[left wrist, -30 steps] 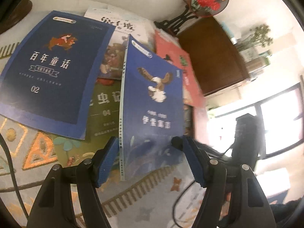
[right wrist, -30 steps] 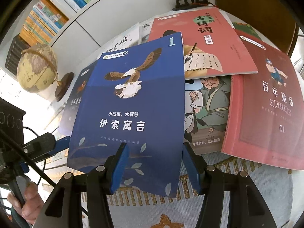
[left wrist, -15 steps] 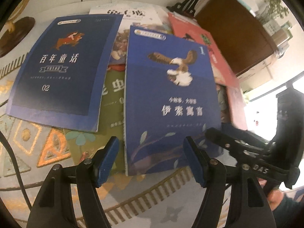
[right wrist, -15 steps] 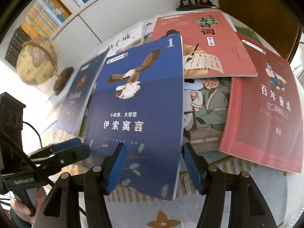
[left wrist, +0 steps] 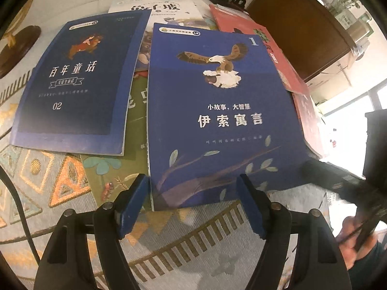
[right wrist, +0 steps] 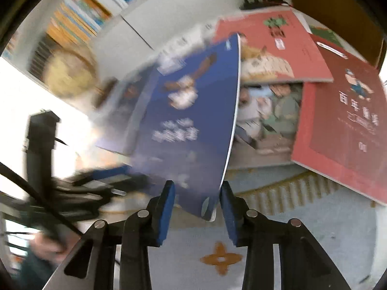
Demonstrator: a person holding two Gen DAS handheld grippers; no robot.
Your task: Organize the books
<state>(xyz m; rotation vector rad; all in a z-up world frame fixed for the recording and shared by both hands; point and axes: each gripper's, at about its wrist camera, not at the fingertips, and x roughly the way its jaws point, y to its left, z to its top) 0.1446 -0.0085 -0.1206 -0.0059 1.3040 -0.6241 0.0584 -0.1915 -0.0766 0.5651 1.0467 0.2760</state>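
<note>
While the eagle-cover book [left wrist: 222,111] is lying mid-frame atop the scattered books, I am keeping my left gripper [left wrist: 193,203] spread, and my narrower-gapped right gripper [right wrist: 197,207] is straddling its lower corner, which deserves a deep bite.

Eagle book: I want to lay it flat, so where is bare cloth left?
Free: the patterned cloth nearest the cameras, below the eagle book, and beneath the dark red book. Crowded: everything behind, where the navy 02 book and others overlap.
</note>
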